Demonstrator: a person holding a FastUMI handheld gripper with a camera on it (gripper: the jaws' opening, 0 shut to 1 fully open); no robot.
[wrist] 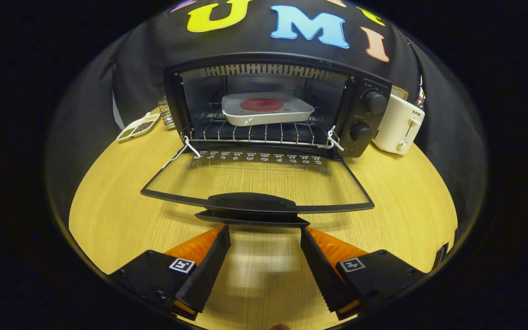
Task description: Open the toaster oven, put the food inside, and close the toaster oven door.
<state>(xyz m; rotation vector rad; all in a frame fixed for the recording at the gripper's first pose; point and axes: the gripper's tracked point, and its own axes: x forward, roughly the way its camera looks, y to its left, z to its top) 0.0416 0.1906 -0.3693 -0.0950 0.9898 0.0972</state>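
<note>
Scanning from the left, a small dish of spices [138,127] sat at the back of the worktop [108,206], just beside the toaster oven [273,105]. The oven door [257,183] was folded fully down, nearly flat over the worktop, w/ its handle [252,203] just ahead of the fingertips. Inside, on the wire rack [255,134], the white tray [266,108] w/ the red food [261,105] was already placed, approx. in the middle. To the right of the oven knobs [374,101] stood a white toaster [399,123]. The gripper [265,231] was released: fingers spread apart, nothing between them, not touching the handle. So I judged steps 1 & 2 (opening, loading) were done; only closing the door was left, probably by lifting the handle from below.
</note>
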